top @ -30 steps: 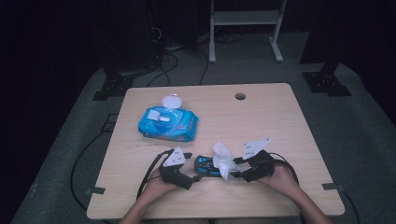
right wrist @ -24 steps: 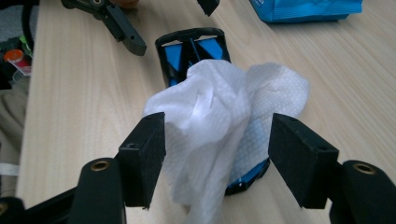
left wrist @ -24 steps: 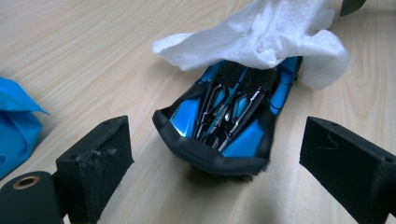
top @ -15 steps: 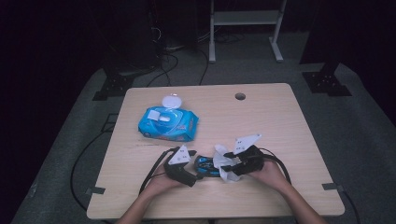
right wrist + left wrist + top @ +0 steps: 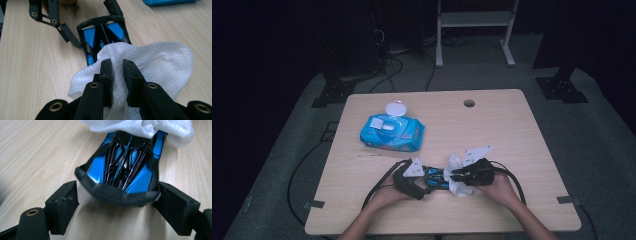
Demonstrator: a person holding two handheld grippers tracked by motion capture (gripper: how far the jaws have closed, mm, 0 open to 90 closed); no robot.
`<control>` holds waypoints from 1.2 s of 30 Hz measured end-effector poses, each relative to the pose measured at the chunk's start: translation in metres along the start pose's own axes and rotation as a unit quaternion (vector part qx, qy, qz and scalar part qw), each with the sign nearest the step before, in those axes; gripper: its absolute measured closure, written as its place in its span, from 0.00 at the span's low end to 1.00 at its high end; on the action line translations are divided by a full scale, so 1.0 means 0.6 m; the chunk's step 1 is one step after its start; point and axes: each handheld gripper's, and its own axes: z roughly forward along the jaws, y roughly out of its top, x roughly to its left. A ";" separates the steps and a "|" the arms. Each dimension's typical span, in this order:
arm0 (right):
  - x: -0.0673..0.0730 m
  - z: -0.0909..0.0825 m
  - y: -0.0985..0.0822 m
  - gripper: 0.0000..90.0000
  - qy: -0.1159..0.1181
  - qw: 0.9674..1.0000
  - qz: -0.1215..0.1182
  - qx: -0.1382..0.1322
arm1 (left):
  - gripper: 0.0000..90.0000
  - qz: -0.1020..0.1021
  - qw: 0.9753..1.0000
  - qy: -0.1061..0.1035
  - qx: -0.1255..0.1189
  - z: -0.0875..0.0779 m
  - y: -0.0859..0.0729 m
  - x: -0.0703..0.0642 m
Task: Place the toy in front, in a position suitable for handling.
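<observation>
Jaws of right gripper (image 5: 117, 65) just closed, pinching white wipe (image 5: 160, 62).

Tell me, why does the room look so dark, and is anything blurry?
High view: the table is lit, the floor around it nearly black. Left gripper view: the toy car is sharp with glinting lines; the wipe glares white. Right gripper view: the near tongs look slightly soft.

Blue/black toy car (image 5: 120, 167), white dimpled wipe (image 5: 155, 65), blue pkt (image 5: 393, 133)

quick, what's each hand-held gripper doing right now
left hand-held gripper: open, jaws either side of the toy car, closing in.
right hand-held gripper: shut on the wipe.
</observation>
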 end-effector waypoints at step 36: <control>0.034 0.023 0.026 0.90 0.016 0.999 -0.030 0.000 | 0.16 0.001 1.000 -0.023 0.020 0.010 0.016 -0.002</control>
